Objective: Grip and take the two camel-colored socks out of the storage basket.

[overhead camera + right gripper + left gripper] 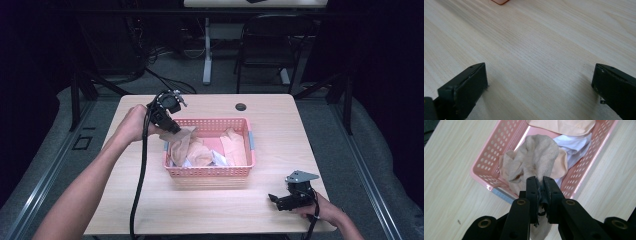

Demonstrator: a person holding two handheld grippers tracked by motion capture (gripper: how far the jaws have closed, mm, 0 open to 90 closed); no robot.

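A pink plastic basket (210, 171) stands in the middle of the wooden table and holds several pieces of cloth, beige, peach and white. My left gripper (176, 129) hangs over the basket's left end, shut on a beige cloth (184, 142) that dangles from it into the basket. In the left gripper view the beige cloth (537, 157) is pinched between the black jaws of that left gripper (541, 181), with the basket (489, 167) below. My right gripper (273, 198) rests low near the table's front right edge, open. Its jaws (539, 80) stand wide apart over bare wood.
A white cloth (576, 143) and a peach cloth (564, 126) lie in the basket. A round dark hole (241, 106) sits near the table's far edge. A black chair (272, 45) and table legs stand beyond the table. A cable (142, 170) trails from the left gripper.
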